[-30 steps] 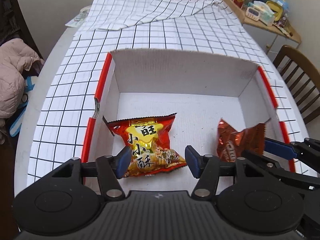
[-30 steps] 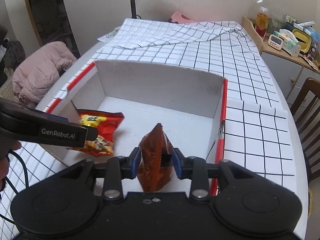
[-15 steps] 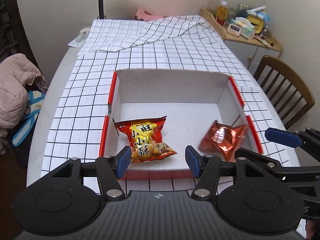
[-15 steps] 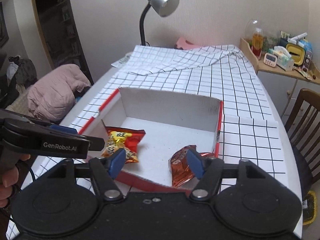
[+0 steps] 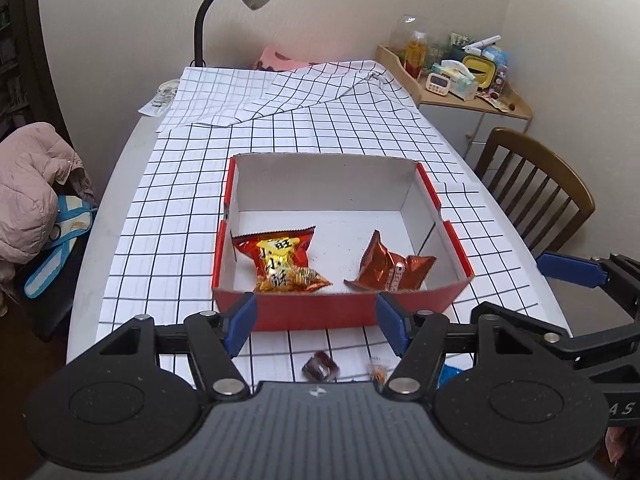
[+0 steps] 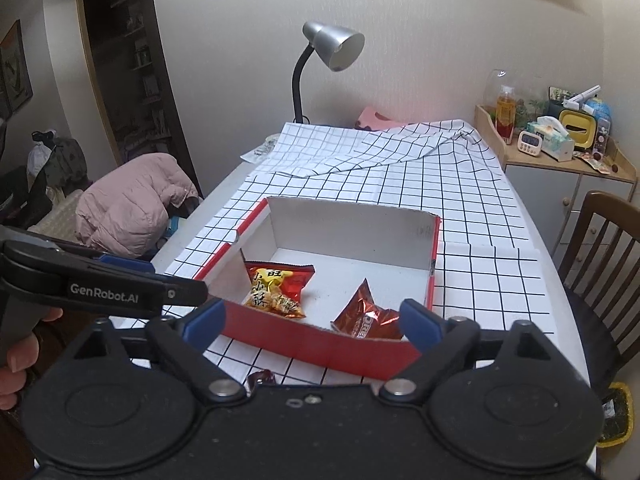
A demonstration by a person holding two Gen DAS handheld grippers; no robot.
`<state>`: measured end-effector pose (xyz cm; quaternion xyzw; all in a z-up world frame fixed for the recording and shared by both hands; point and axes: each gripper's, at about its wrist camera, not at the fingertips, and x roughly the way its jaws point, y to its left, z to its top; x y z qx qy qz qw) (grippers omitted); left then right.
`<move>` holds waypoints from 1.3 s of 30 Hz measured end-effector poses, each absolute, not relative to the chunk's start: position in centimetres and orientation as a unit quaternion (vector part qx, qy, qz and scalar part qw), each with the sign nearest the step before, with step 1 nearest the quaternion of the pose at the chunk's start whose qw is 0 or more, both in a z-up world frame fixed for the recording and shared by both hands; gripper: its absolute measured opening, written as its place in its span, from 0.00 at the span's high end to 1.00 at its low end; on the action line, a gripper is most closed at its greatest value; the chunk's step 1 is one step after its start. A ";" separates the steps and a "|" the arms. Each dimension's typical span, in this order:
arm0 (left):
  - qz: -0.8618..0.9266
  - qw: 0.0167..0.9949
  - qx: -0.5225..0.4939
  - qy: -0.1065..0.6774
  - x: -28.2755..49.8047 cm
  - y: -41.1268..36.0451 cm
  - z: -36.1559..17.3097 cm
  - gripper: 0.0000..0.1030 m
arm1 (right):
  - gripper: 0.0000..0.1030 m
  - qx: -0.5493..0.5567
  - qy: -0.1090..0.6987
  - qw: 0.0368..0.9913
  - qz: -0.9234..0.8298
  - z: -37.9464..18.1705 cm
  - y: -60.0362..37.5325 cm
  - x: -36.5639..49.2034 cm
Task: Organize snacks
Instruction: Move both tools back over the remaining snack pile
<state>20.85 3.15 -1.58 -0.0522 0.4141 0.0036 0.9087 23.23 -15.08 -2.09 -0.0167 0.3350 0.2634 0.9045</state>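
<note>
A red box with a white inside [image 5: 332, 314] [image 6: 344, 354] stands on the checked tablecloth. In it lie a red and yellow snack bag [image 5: 282, 266] [image 6: 278, 286] at the left and a brown-red foil packet [image 5: 390, 270] [image 6: 366, 318] at the right. My left gripper [image 5: 316, 322] is open and empty, above the near edge of the box. My right gripper [image 6: 312, 320] is open and empty, also on the near side of the box. A small dark wrapped candy [image 5: 320, 366] [image 6: 262, 378] and another small wrapper [image 5: 376, 372] lie on the cloth before the box.
A desk lamp [image 6: 328, 60] stands at the table's far end. A wooden chair [image 5: 536, 188] [image 6: 600, 248] is at the right, a pink jacket [image 5: 28, 184] [image 6: 132, 204] at the left. A cluttered side cabinet [image 6: 560, 148] stands at the far right. The cloth is folded at the far end [image 5: 280, 92].
My right gripper has opened and let the foil packet drop into the box. Both grippers have drawn back and up from the box, so the candies before it show.
</note>
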 end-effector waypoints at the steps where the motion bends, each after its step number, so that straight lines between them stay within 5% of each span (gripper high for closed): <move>1: 0.002 0.910 -0.052 0.411 20.3 3.2 -1.5 0.33 | 0.05 -0.015 0.333 0.905 0.264 -2.0 -15.3 22.7; 16: 0.009 0.901 -0.103 0.421 14.1 5.1 -5.2 0.13 | 0.01 -0.010 0.363 0.895 0.258 -5.6 -16.8 16.3; 39: 0.117 0.828 -0.141 0.530 17.1 6.7 -16.3 0.13 | 0.10 -0.218 0.402 0.835 0.306 -16.8 -12.8 12.6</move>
